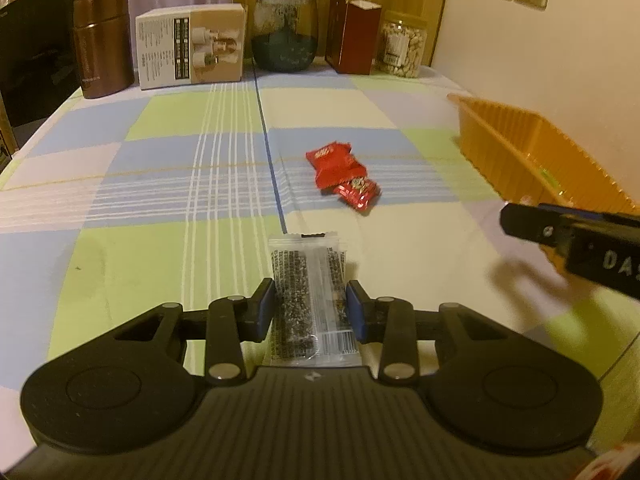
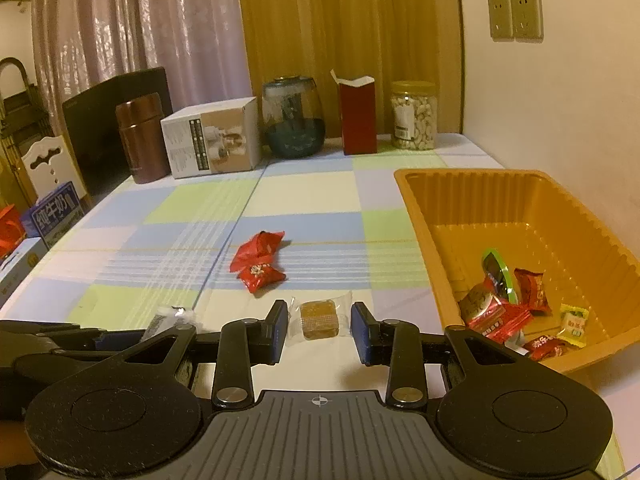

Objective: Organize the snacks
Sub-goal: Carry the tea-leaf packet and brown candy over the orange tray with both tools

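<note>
1. two claws are seen: the left claw (image 1: pixel 310 306) is closed on a clear, flat, oblong packet (image 1: pixel 307 300) of dark speckled snack, its blue pads pressed against the packet's sides.
2. the right claw (image 2: pixel 319 330) is held part open around a clear-wrapped brown square sweet (image 2: pixel 319 319); a gap is seen at each pad, so no grip is shown.
3. one orange tray (image 2: pixel 420 216), of thin ribbed plastic and rectangular, is taken as landmark; about six small wrapped snacks are counted inside it, mostly red, one green, one yellow.
4. two crinkled red foil packets (image 2: pixel 260 262) are seen on the checked cloth of the counter (image 2: pixel 304 196), left of the tray, touching each other.
5. the brown sweet lies near the tray's left wall; the clear packet lies further left of the tray.
</note>
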`<state>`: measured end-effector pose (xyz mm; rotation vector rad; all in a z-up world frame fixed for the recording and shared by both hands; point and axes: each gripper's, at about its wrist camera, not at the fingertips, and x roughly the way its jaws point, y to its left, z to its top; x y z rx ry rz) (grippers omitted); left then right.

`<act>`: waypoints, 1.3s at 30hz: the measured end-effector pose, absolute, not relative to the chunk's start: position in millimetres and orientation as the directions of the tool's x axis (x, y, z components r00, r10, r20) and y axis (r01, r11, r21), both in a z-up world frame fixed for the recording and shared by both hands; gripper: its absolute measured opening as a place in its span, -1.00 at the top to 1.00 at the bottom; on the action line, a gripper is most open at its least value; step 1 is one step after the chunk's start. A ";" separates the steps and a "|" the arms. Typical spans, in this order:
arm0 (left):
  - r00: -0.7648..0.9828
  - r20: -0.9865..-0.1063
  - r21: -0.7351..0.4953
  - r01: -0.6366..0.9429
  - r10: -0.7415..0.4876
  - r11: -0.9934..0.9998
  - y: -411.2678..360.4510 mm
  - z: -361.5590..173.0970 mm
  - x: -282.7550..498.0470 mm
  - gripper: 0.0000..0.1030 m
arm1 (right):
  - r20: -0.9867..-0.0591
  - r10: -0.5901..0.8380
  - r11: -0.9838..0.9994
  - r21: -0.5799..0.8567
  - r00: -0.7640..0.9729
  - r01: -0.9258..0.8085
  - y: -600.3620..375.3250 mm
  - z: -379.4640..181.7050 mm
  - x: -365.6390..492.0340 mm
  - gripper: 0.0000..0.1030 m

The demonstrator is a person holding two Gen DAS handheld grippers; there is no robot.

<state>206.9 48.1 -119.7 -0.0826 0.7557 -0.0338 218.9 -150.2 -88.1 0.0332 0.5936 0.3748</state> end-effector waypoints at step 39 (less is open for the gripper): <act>0.773 -0.621 -0.158 0.038 -0.129 0.987 -8.0 -45.6 132.5 0.34 | -0.463 0.290 0.957 0.164 0.838 -0.240 -215.1 -49.8 143.7 0.32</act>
